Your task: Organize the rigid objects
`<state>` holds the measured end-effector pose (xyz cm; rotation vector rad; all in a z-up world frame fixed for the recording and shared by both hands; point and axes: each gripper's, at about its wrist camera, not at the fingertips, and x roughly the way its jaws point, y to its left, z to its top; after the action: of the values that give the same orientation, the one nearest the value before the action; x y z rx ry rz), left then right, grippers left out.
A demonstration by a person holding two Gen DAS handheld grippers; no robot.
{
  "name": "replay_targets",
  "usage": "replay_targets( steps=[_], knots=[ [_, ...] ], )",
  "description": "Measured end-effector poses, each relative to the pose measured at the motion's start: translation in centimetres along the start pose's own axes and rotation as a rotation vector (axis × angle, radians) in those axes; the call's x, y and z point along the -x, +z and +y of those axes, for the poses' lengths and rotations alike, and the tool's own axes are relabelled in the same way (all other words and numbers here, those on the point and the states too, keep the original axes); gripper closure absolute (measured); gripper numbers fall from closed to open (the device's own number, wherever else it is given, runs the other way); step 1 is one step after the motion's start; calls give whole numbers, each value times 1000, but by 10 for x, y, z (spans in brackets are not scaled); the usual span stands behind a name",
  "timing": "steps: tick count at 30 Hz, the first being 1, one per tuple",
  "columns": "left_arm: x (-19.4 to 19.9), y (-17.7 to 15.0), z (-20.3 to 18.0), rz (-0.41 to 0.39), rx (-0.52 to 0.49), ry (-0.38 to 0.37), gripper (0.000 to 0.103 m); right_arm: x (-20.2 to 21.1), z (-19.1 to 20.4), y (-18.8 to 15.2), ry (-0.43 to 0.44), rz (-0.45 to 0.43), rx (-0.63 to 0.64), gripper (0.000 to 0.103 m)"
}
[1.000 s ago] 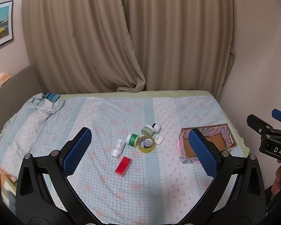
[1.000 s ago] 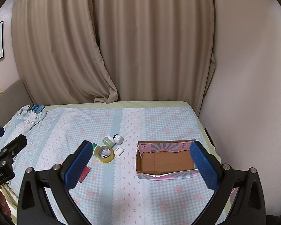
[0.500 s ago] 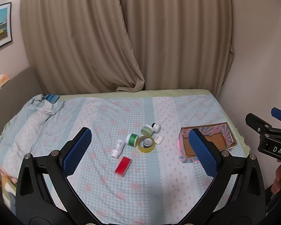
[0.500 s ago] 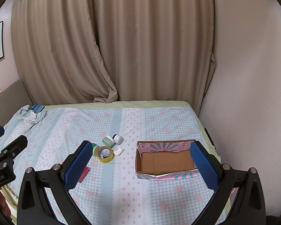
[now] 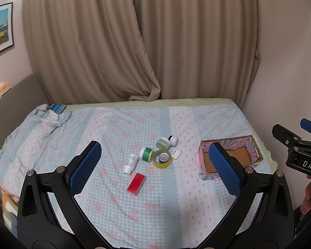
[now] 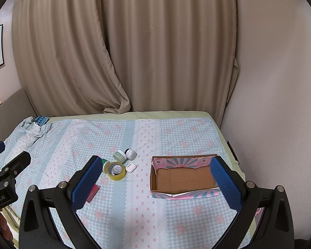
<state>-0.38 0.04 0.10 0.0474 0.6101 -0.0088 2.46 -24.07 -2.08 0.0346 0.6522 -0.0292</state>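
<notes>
A cluster of small objects lies mid-bed: a red flat box (image 5: pixel 136 183), a white bottle on its side (image 5: pixel 131 163), a green-lidded jar (image 5: pixel 146 154), a yellow tape roll (image 5: pixel 162 158) around a small can, a pale green jar (image 5: pixel 163 143), a white jar (image 5: pixel 173 140) and a white earbud case (image 5: pixel 176 154). An open pink cardboard box (image 6: pixel 183 175) sits to their right, empty. My left gripper (image 5: pixel 155 167) is open, held above and short of the cluster. My right gripper (image 6: pixel 155 179) is open, above the bed between the tape roll (image 6: pixel 116 170) and the box.
The bed has a blue checked quilt (image 5: pixel 118 128), bunched at the far left with a blue item (image 5: pixel 58 108) on it. Beige curtains (image 5: pixel 134 41) hang behind. A wall (image 6: pixel 280 83) runs along the bed's right side.
Both grippers have drifted very slightly; the scene is nearly the same. Nothing on the bed has moved.
</notes>
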Motion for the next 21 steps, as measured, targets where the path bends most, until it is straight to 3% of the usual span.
replay_targets(
  steps=[21],
  knots=[
    [-5, -2, 0, -8, -1, 1, 1, -3, 1, -3, 0, 7, -5, 0]
  ],
)
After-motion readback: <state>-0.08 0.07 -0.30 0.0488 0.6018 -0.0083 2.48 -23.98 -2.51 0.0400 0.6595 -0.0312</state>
